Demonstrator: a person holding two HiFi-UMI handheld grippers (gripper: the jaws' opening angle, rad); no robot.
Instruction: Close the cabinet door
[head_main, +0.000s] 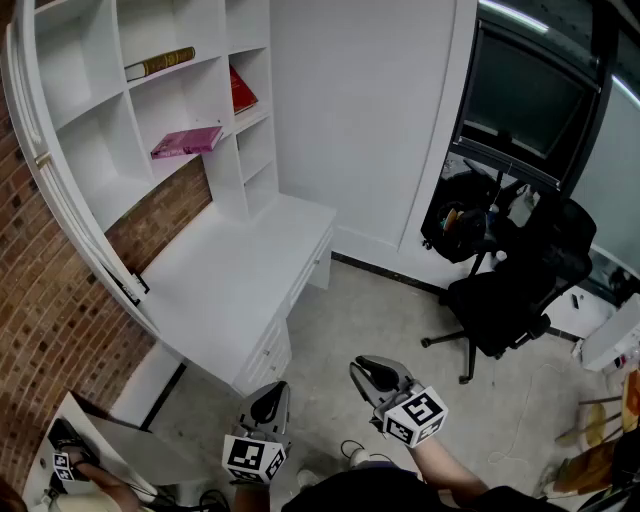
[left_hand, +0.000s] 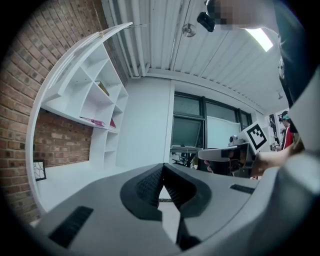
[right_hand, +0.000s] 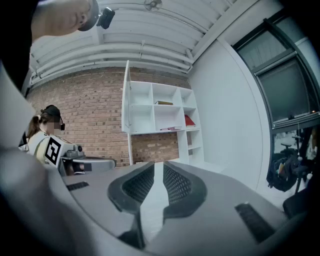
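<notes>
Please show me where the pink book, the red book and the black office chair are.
pink book (head_main: 187, 141), head view, middle of its cover.
red book (head_main: 241, 92), head view, middle of its cover.
black office chair (head_main: 495, 305), head view, on its seat.

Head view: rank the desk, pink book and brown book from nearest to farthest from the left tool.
1. Desk, just ahead of the left tool.
2. Pink book, middle shelf.
3. Brown book, shelf above.
</notes>
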